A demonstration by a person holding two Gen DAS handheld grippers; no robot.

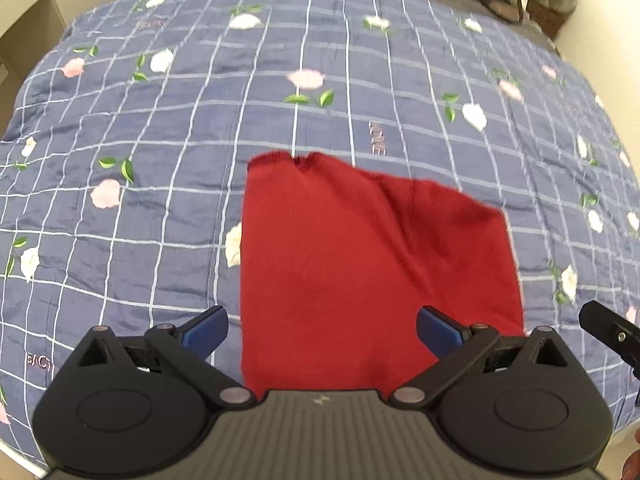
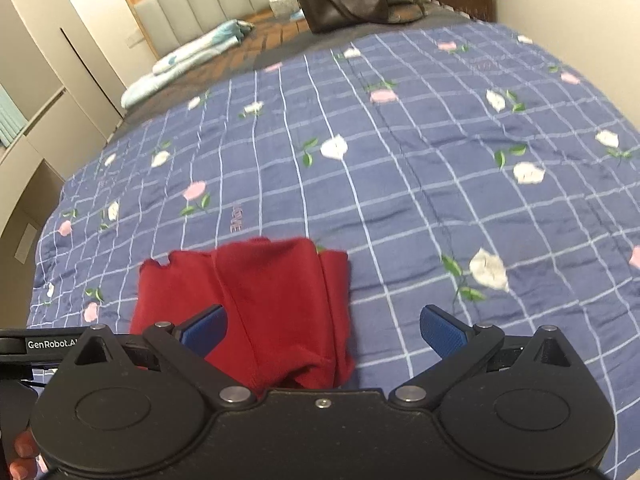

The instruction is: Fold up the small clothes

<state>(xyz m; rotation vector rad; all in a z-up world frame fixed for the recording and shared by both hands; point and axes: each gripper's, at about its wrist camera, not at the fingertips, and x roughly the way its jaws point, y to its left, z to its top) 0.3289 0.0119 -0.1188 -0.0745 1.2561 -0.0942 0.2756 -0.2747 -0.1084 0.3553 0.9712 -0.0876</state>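
Observation:
A small red knit garment point(image 1: 360, 264) lies folded on a blue checked quilt with flowers point(image 1: 200, 120). My left gripper point(image 1: 322, 330) hovers over its near edge, open, with nothing between its blue pads point(image 1: 206, 330). In the right wrist view the same red garment point(image 2: 260, 304) shows layered folds on the quilt point(image 2: 440, 160). My right gripper point(image 2: 324, 332) is open above the garment's right side, holding nothing. The garment's near edge is hidden under both gripper bodies.
A dark handbag point(image 2: 344, 4) and a folded light blue blanket point(image 2: 188, 56) lie at the head of the bed by the padded headboard point(image 2: 192, 4). Cabinets point(image 2: 36, 100) stand left. The other gripper's black arm point(image 2: 40, 346) and a person's fingers point(image 2: 22, 456) show at the left.

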